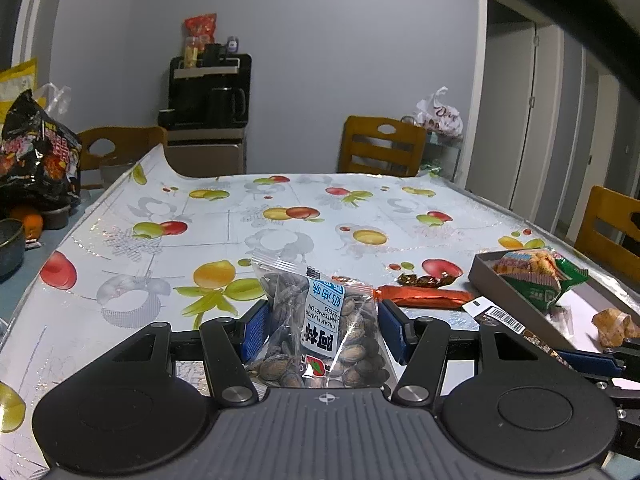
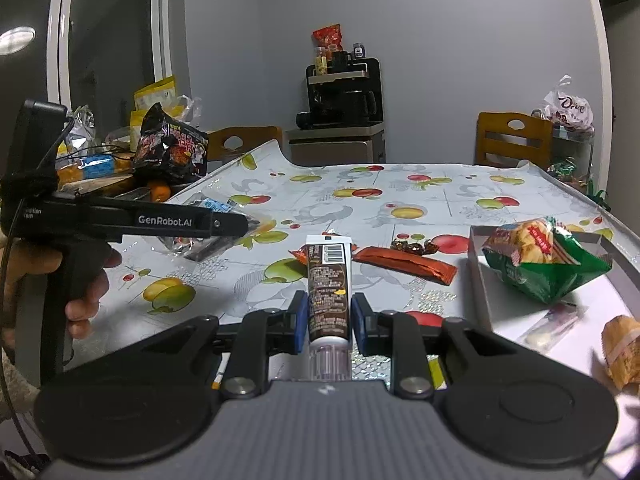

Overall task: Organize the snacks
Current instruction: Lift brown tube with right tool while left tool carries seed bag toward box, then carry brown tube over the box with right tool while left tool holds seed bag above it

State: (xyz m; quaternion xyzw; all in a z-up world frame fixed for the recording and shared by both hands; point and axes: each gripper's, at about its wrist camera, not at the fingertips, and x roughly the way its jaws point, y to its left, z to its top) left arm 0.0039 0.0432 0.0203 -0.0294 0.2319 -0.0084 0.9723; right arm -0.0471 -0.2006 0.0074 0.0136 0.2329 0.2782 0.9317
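We couldn't see the bottom of the seed bag point(image 1: 320, 332); it dropped behind the left gripper's point(image 1: 322, 330) body, and the bag itself covered the tablecloth point(image 1: 280, 216) behind it. Right of the seed bag, the gray box point(image 1: 516, 280) ran off the frame edge, so its far end was lost to us. The brown lump point(image 1: 612, 326) beside it was too fuzzy to name. In the right wrist view, the tube's point(image 2: 328, 284) clear cap sank behind the right gripper point(image 2: 328, 322), and the small print on the tube was unreadable. Right of the tube, a bread-like thing point(image 2: 622, 354) was blurred and cut by the edge. Whatever clear wrapper point(image 2: 554, 322) lay inside the box, we couldn't tell.
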